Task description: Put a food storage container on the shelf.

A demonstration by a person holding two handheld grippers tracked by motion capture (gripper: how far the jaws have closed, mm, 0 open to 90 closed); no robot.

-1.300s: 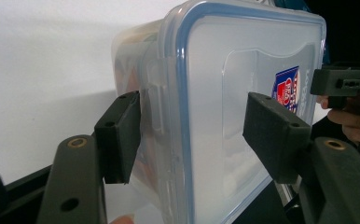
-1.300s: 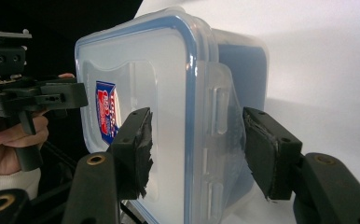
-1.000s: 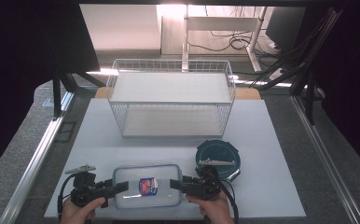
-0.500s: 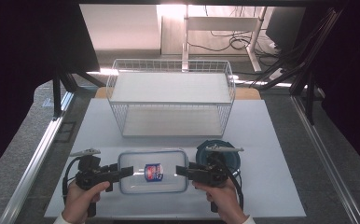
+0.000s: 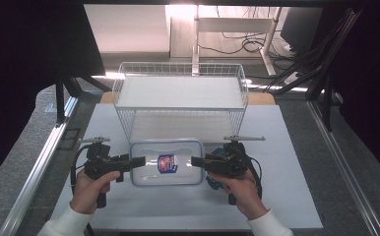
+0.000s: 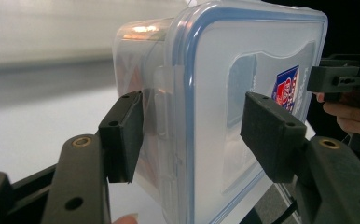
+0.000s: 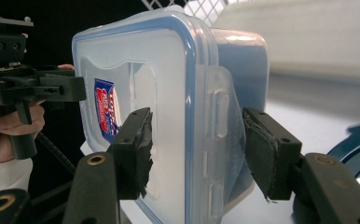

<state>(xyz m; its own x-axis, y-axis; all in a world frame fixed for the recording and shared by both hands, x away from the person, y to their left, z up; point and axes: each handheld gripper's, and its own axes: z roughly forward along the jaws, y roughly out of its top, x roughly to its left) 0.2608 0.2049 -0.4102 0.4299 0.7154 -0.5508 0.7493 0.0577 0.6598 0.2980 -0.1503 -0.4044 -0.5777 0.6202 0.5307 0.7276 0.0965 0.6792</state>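
Box [image 5: 166, 162] gripped at both ends, left hand-held gripper [image 5: 138, 162] at 9 o'clock, right hand-held gripper [image 5: 196, 161] at 3. Lifted off tabletop [image 5: 296, 162]; placing in wire rack [image 5: 180, 101] at 12 o'clock seems left

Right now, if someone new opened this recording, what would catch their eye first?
The clear plastic container with a blue-rimmed lid and a red-and-blue sticker, gripped at its two short ends by the left gripper and the right gripper at the near edge of the white table. Just behind it stands a white wire basket, and a dark blue round lid lies under the right hand.
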